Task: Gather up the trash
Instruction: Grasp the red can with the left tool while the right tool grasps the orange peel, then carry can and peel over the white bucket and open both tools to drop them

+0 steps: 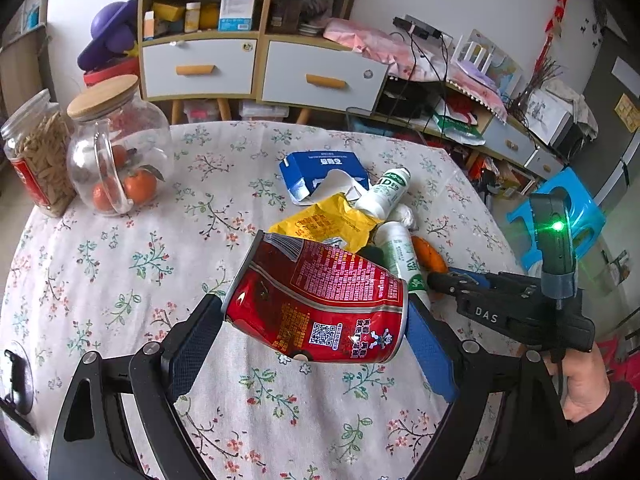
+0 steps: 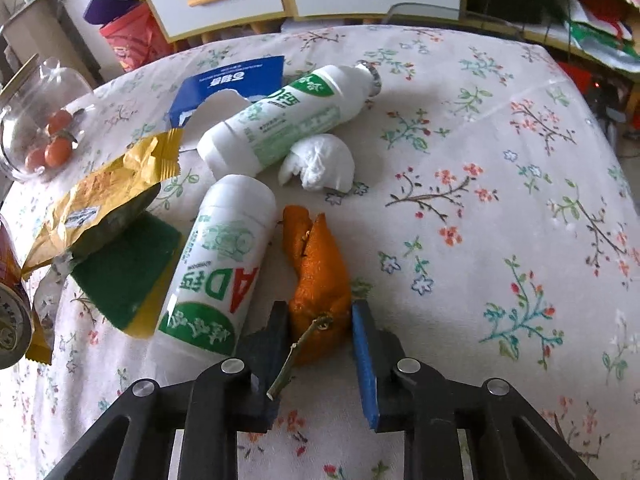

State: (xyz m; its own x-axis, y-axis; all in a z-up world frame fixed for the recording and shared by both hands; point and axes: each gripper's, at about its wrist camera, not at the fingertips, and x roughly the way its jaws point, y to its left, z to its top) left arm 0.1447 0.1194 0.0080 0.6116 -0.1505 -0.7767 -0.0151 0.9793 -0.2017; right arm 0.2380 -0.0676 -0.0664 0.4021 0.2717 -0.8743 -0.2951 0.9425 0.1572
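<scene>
My left gripper (image 1: pixel 314 316) is shut on a dented red can (image 1: pixel 320 304), pads pressing its two ends, and holds it just above the floral tablecloth (image 1: pixel 120 280). In the right wrist view the can (image 2: pixel 10 292) shows at the left edge. My right gripper (image 2: pixel 320 316) is shut on the near end of an orange peel (image 2: pixel 316 264) with a stem, lying on the cloth. To the left of the peel lie two white bottles (image 2: pixel 224 264) (image 2: pixel 288 116), a crumpled tissue (image 2: pixel 320 164), a yellow wrapper (image 2: pixel 100 196), a green sponge (image 2: pixel 124 268) and a torn blue carton (image 2: pixel 228 84).
A glass jar of tangerines (image 1: pixel 120 148) and a pasta jar (image 1: pixel 38 156) stand at the table's far left. A person's hand (image 1: pixel 580 384) holds the right gripper's handle. Behind the table are a drawer cabinet (image 1: pixel 256 68), a cluttered shelf and a blue stool (image 1: pixel 572 208).
</scene>
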